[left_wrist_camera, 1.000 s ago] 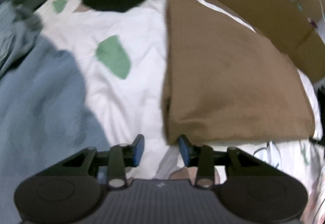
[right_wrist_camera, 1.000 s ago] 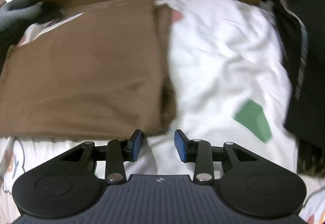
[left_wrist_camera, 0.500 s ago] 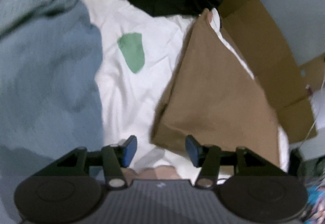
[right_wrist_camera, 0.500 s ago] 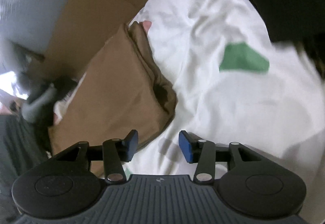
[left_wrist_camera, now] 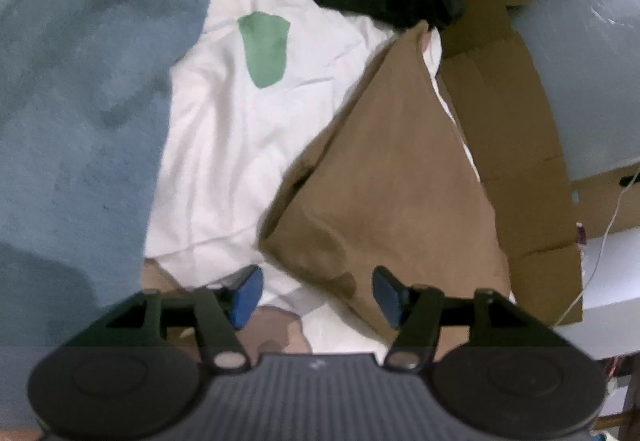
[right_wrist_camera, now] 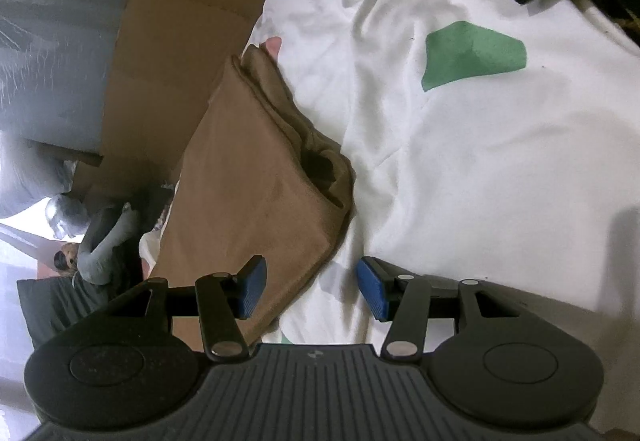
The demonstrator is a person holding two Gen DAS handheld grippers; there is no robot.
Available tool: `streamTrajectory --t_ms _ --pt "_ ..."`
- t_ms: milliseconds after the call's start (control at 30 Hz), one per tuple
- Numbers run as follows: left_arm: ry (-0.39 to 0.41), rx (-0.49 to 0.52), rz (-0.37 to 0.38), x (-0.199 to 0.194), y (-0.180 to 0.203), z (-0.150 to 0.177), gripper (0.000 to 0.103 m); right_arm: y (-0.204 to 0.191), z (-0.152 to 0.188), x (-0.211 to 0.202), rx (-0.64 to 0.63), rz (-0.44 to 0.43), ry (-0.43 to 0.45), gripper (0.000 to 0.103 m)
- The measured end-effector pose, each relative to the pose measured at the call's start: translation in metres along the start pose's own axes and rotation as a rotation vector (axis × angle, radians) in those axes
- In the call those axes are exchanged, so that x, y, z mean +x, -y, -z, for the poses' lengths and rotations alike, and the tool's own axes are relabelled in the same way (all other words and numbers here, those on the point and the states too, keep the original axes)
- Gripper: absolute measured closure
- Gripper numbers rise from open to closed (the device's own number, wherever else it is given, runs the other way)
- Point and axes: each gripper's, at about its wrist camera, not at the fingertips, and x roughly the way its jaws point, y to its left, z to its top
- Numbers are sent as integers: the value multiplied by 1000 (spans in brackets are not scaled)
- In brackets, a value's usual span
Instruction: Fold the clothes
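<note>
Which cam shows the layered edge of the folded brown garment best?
Right wrist. There the brown garment turns its stacked side toward the lens, so the separate layers and the dark gap between them show. The left wrist view gives mostly its flat top face, with that layered edge seen only as a shadowed strip on its left side.

Blue blanket (left_wrist_camera: 80, 101) blurred, cut by frame edge.

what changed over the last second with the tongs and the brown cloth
Both tongs, left and right, have just been opening, with nothing clamped between the pads, and both views have rolled, so the folded brown cloth now appears slanted. The cloth stays folded on the white sheet with green patches.
</note>
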Motion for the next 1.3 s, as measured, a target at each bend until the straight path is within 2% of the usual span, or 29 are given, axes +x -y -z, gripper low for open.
streamTrajectory --t_ms 233,467,867,1133,1300 --pt "61 -155 91 1 -16 5 34 -2 -7 10 24 -8 19 46" --pt "84 -179 169 -1 -19 7 34 -4 -12 16 26 -3 33 46" --pt "77 -245 207 -6 -27 15 34 -13 -18 18 48 -29 56 47" --pt "86 -335 265 2 -32 16 34 -7 -13 17 37 -2 27 47" --pt "64 -336 264 9 -27 18 34 -8 -12 18 18 12 20 47"
